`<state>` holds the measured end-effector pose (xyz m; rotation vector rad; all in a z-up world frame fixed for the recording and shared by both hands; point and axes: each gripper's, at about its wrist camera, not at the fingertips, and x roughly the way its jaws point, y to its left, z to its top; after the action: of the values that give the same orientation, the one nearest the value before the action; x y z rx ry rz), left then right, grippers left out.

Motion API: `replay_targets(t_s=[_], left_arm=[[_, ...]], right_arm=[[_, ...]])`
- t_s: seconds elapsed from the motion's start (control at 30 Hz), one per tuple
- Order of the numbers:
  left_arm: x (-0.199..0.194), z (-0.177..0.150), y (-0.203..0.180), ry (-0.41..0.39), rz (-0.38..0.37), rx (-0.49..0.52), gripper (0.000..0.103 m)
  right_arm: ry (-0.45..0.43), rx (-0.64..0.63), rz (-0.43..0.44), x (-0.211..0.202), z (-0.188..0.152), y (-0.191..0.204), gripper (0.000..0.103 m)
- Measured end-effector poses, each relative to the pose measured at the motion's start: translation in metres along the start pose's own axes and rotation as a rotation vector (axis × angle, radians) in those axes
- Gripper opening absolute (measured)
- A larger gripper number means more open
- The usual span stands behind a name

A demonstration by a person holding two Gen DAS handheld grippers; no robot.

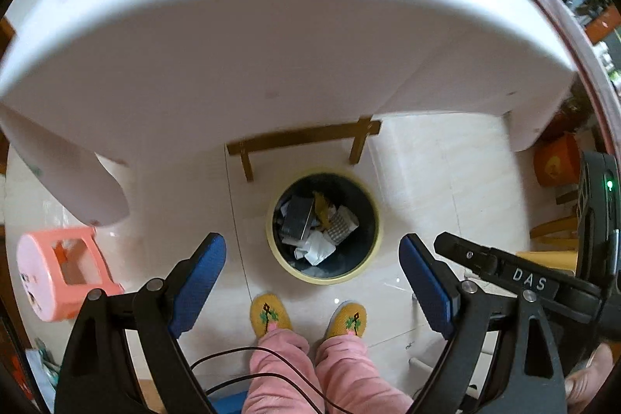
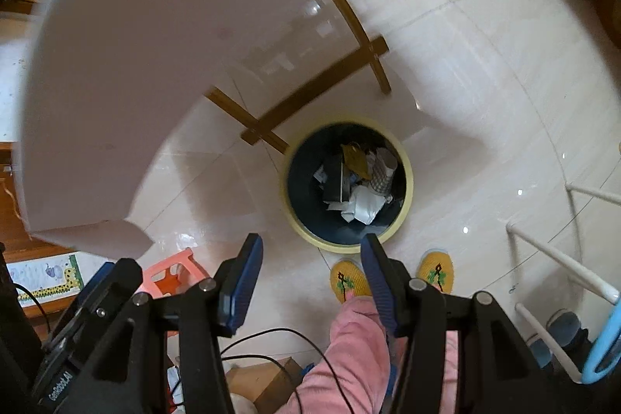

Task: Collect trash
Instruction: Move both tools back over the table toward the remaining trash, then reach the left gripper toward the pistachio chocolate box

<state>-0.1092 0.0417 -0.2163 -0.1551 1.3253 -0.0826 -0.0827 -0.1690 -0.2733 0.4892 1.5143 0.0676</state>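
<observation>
A round bin (image 1: 276, 251) with a yellow rim and dark liner stands on the tiled floor below me; it also shows in the right wrist view (image 2: 407, 177). Crumpled white paper (image 1: 315, 249), a dark box (image 1: 298, 216) and a yellow wrapper lie inside it. My left gripper (image 1: 312, 260) is open and empty, held high above the bin. My right gripper (image 2: 310, 260) is open and empty too, above the bin's near rim. The right gripper's body shows at the right edge of the left wrist view (image 1: 535, 284).
A white-clothed table (image 1: 271, 26) overhangs the far side, with wooden crossbars (image 1: 306, 136) beneath. A pink stool (image 1: 58, 270) stands at left. The person's yellow slippers (image 1: 269, 313) and pink trousers are just before the bin. A white rack (image 2: 559, 258) stands at right.
</observation>
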Motion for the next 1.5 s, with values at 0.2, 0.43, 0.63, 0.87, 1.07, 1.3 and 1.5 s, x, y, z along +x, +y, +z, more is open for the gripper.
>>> replay_targets(t_s=[0.2, 0.43, 0.63, 0.87, 1.07, 1.3, 1.5], left_arm=[[-0.067, 0.017, -0.006, -0.056, -0.006, 0.064, 0.102], [-0.130, 0.047, -0.010, -0.133, -0.029, 0.117, 0.102], [-0.170, 0.075, -0.020, -0.200, -0.045, 0.196, 0.102], [-0.203, 0.111, -0.032, -0.271, -0.057, 0.302, 0.102], [-0.212, 0.144, -0.043, -0.280, -0.065, 0.401, 0.102], [-0.197, 0.198, -0.054, -0.210, -0.118, 0.444, 0.102], [-0.161, 0.252, -0.073, -0.174, -0.097, 0.478, 0.102]], right_arm=[[-0.071, -0.068, -0.004, -0.069, 0.001, 0.029, 0.053], [-0.167, -0.157, -0.030, -0.125, 0.008, 0.061, 0.053], [-0.262, -0.191, -0.032, -0.170, 0.021, 0.084, 0.053], [-0.404, -0.208, -0.048, -0.216, 0.039, 0.109, 0.053], [-0.491, -0.193, -0.050, -0.241, 0.055, 0.121, 0.054], [-0.513, -0.219, -0.079, -0.248, 0.089, 0.129, 0.056], [-0.491, -0.267, -0.103, -0.231, 0.148, 0.128, 0.064]])
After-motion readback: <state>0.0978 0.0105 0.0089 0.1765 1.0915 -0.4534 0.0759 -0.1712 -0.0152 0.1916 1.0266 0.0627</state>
